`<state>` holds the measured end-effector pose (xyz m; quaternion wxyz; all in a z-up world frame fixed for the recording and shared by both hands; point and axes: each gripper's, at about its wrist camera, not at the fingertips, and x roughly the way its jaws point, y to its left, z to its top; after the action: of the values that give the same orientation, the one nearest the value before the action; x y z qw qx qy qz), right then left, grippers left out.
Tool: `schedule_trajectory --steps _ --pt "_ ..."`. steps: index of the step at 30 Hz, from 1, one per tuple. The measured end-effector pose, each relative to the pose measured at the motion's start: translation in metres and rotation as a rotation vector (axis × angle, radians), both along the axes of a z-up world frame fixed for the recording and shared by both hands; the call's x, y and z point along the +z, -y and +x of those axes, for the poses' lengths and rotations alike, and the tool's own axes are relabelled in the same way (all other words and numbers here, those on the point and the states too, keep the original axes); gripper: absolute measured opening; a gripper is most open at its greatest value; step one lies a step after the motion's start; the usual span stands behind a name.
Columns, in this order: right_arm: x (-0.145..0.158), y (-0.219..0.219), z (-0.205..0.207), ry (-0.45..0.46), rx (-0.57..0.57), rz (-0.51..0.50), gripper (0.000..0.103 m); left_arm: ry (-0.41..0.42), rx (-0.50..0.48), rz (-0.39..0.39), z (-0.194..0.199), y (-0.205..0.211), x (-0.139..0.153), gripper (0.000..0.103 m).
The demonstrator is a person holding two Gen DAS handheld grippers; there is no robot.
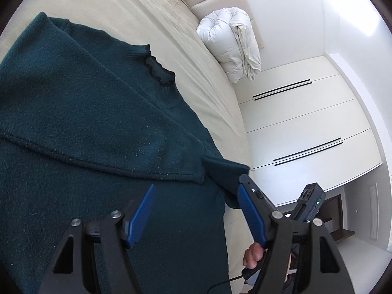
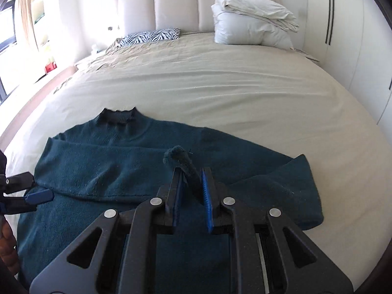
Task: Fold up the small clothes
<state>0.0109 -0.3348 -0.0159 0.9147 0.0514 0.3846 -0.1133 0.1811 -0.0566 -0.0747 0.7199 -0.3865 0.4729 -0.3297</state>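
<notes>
A dark teal sweater (image 2: 117, 169) lies flat on the beige bed (image 2: 220, 85), collar toward the headboard. One sleeve is folded across its chest. My right gripper (image 2: 192, 174) is shut on the cuff of the other sleeve (image 2: 180, 158) and holds it above the sweater's body. My left gripper (image 1: 197, 191) is open and empty just above the sweater (image 1: 85, 122), near the folded sleeve's end. The left gripper also shows at the left edge of the right wrist view (image 2: 36, 196), over the sweater's left side.
A folded white duvet (image 2: 252, 24) and a zebra-print pillow (image 2: 152, 36) lie by the padded headboard (image 2: 191, 5). White wardrobe doors (image 1: 306, 127) stand along the bed's right side. Bare sheet stretches beyond the collar.
</notes>
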Motion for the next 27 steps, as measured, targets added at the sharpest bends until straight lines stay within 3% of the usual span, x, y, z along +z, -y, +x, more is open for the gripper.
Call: schedule_trajectory --steps 3,6,8,10,13,16,22,24,27 --pt "-0.023 -0.047 0.013 -0.047 0.050 0.001 0.015 -0.066 0.001 -0.065 0.003 0.004 -0.013 0.075" --pt "-0.037 -0.062 0.006 -0.054 0.040 0.048 0.015 -0.101 -0.023 -0.119 0.003 0.016 -0.021 0.075" --pt "-0.034 -0.053 -0.001 0.008 0.047 0.117 0.015 -0.126 -0.034 -0.170 0.004 0.024 -0.025 0.080" --pt "-0.022 -0.051 -0.013 0.127 0.100 0.209 0.015 -0.164 -0.035 -0.249 0.006 0.031 -0.032 0.084" --pt "-0.015 -0.059 -0.020 0.134 0.125 0.143 0.015 -0.216 -0.054 -0.289 0.012 0.044 -0.040 0.091" --pt "-0.024 -0.055 -0.018 0.075 0.112 0.109 0.015 -0.216 -0.071 -0.222 0.016 0.056 -0.036 0.091" --pt "-0.044 0.007 -0.045 0.092 -0.042 0.337 0.016 -0.159 -0.160 0.000 0.031 0.101 -0.022 0.090" --pt "-0.050 0.018 -0.054 0.086 -0.053 0.366 0.017 -0.172 -0.174 0.040 0.038 0.116 -0.027 0.086" --pt "-0.059 0.033 -0.066 0.069 -0.060 0.422 0.018 -0.185 -0.221 0.082 0.044 0.142 -0.034 0.070"
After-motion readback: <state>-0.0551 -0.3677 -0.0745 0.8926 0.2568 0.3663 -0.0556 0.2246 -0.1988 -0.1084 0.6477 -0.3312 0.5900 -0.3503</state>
